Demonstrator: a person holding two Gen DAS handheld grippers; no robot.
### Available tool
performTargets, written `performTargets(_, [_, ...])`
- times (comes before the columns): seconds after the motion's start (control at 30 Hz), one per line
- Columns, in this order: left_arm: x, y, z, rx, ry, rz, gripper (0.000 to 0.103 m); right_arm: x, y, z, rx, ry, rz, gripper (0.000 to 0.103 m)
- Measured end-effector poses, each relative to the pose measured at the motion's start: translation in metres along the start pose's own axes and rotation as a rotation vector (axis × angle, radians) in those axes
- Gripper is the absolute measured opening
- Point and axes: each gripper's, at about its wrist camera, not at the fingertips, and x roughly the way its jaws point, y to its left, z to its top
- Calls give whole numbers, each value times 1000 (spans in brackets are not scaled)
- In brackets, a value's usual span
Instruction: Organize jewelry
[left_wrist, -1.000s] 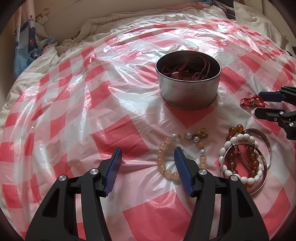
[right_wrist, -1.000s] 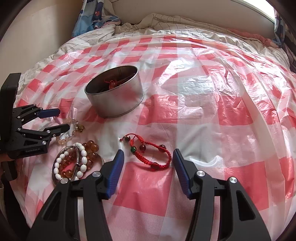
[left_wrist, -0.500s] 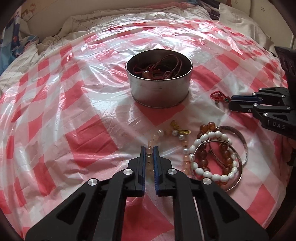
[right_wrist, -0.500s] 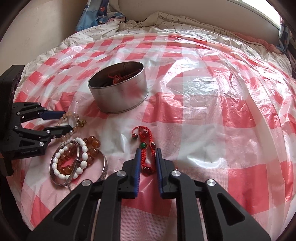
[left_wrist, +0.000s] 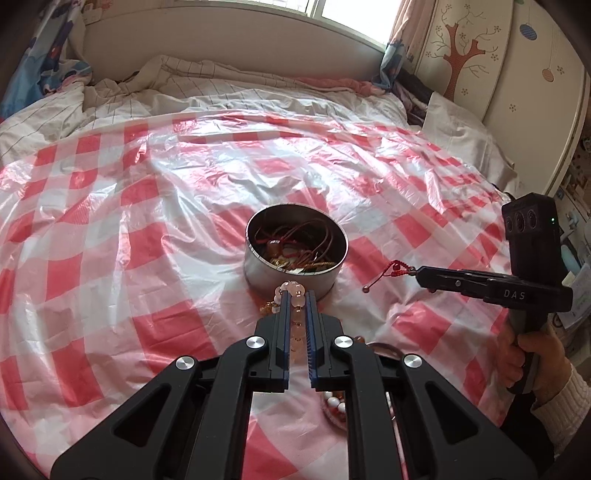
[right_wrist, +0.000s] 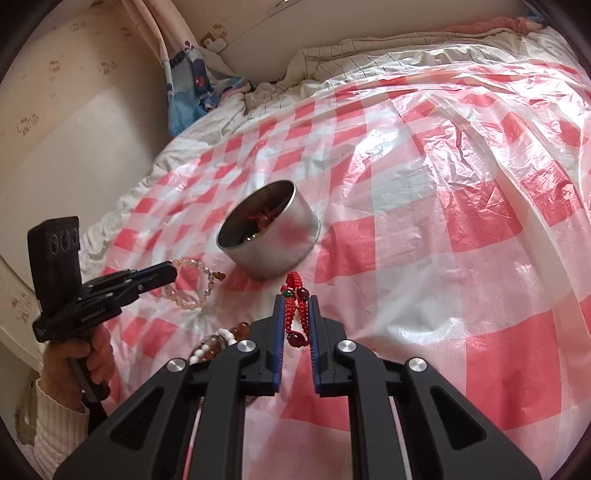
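A round metal tin (left_wrist: 258, 275) (right_wrist: 280, 254) with red cords and other jewelry inside stands on the red-and-white checked plastic sheet. My left gripper (left_wrist: 297, 295) (right_wrist: 173, 272) is shut on a pale pink bead bracelet (left_wrist: 293, 286) (right_wrist: 199, 293), held off the sheet just in front of the tin. My right gripper (right_wrist: 297, 300) (left_wrist: 419, 272) has a red cord bracelet (right_wrist: 295, 308) (left_wrist: 392, 271) with dark beads pinched between its jaws, which are still closing. It hangs in the air to the tin's right.
A heap of white and amber bead bracelets with silver bangles (left_wrist: 336, 402) (right_wrist: 218, 341) lies on the sheet under the grippers. A hand (left_wrist: 535, 350) grips the right handle. Rumpled bedding lies beyond the sheet, and a cupboard (left_wrist: 480, 55) stands at the right.
Both grippers went from open to shut, the left on the pale bead bracelet, the right on the red cord bracelet. Both then rose with them off the sheet, tilting up toward the tin.
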Motion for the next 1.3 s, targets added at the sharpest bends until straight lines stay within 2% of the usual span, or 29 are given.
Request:
performTargets(0.13, [-5, -9, 19, -8, -52, -14, 7, -8, 7, 15, 0, -30, 40, 13])
performTargets(0.33, [4, -15, 43, -12, -71, -24, 7, -14, 18, 43, -13, -77, 83, 13])
performTargets(0.47, [14, -11, 57, -47, -96, -63, 7, -7, 30, 62, -39, -96, 101, 13])
performTargets(0.5, [21, -8, 60, -69, -94, -49, 8, -3, 33, 67, -47, -97, 104, 13])
performTargets(0.57, [42, 4, 61, -106, -39, 31, 23, 11, 38, 75, -64, -88, 91, 13])
performTargets(0.6, [53, 9, 60, -117, 5, 89, 35, 24, 39, 78, -78, -65, 57, 14])
performTargets(0.63, [59, 14, 57, -127, 37, 129, 36, 40, 39, 80, -92, -21, 8, 20])
performTargets(0.7, [55, 16, 48, -119, 44, 123, 40, 61, 35, 80, -105, 32, -64, 33])
performTargets(0.73, [50, 15, 42, -98, 33, 126, 48, 61, 32, 78, -108, 25, -76, 33])
performTargets(0.8, [44, 11, 29, -44, 32, 156, 53, 49, 30, 73, -116, -11, -89, 37])
performTargets(0.97, [33, 2, 1, -19, 70, 160, 53, 16, 15, 40, -113, -2, -126, 41])
performTargets(1.03, [27, -5, -14, -1, 79, 161, 53, 3, 7, 23, -101, 4, -144, 49])
performTargets(1.1, [22, -9, -30, 3, 85, 145, 53, -6, -2, 5, -67, 11, -156, 53])
performTargets(1.2, [19, -14, -48, 13, 100, 141, 53, -9, -12, -7, 4, 18, -124, 53])
performTargets(1.3, [20, -18, -51, 23, 103, 123, 53, -10, 3, -3, -49, 0, -87, 53])
